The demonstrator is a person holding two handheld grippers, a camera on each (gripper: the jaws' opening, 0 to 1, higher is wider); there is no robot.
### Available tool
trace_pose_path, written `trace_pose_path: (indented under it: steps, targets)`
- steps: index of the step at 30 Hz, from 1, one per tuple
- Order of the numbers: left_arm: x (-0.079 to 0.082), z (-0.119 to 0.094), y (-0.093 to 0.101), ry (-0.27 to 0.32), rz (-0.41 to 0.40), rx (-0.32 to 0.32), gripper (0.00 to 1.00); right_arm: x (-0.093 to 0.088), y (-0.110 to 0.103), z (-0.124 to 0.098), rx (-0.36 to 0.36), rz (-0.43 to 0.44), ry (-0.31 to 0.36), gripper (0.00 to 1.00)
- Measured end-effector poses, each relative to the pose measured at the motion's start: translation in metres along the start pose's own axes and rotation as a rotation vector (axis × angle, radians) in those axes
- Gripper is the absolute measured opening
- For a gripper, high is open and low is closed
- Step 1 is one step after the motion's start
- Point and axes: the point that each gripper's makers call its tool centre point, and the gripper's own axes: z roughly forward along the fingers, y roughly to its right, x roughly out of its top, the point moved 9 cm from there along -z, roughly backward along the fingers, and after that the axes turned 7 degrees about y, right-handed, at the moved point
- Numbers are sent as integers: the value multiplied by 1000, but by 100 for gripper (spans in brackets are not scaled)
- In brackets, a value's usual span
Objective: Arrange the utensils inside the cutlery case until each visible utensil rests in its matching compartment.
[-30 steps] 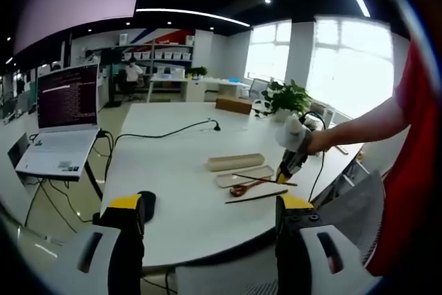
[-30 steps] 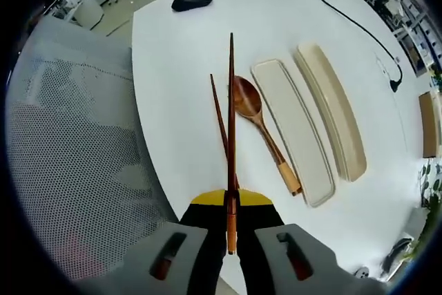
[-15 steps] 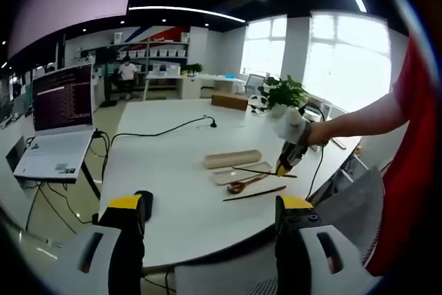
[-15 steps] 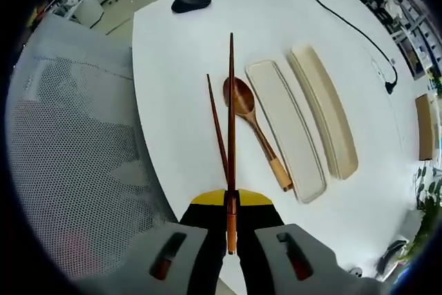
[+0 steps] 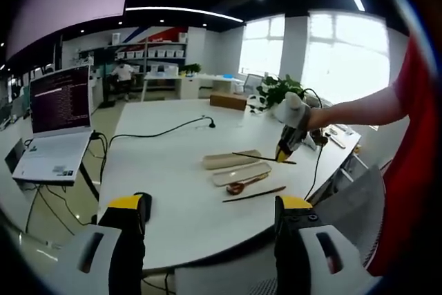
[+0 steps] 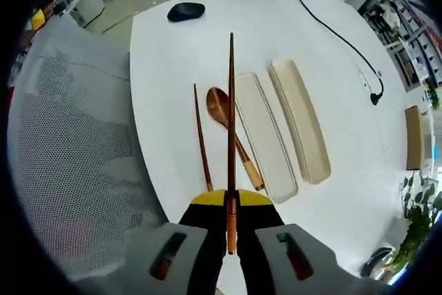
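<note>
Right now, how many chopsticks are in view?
2. One chopstick is clamped in the right tool, raised above the table; the other chopstick lies on the table beside the spoon.

On the white table (image 6: 179, 53), the case tray (image 6: 264, 136) lies open-topped, with bare tabletop past its far end. Close on one side lies the case lid (image 6: 300, 129), and on the other a wooden spoon (image 6: 228, 126) touching or nearly touching the tray's edge, then a loose chopstick (image 6: 202, 139). A black cable (image 6: 338, 36) crosses the surface beyond the lid. A mesh chair (image 6: 76, 170) crowds the table's near edge. A mouse (image 6: 185, 11) sits well apart.
</note>
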Motion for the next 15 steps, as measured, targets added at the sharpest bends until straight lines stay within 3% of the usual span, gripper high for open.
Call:
trace_pose_path:
  steps: [15]
  targets:
    - [-3,-5,2,-11,2,5,79,10,10,-8,3,0,-4,0]
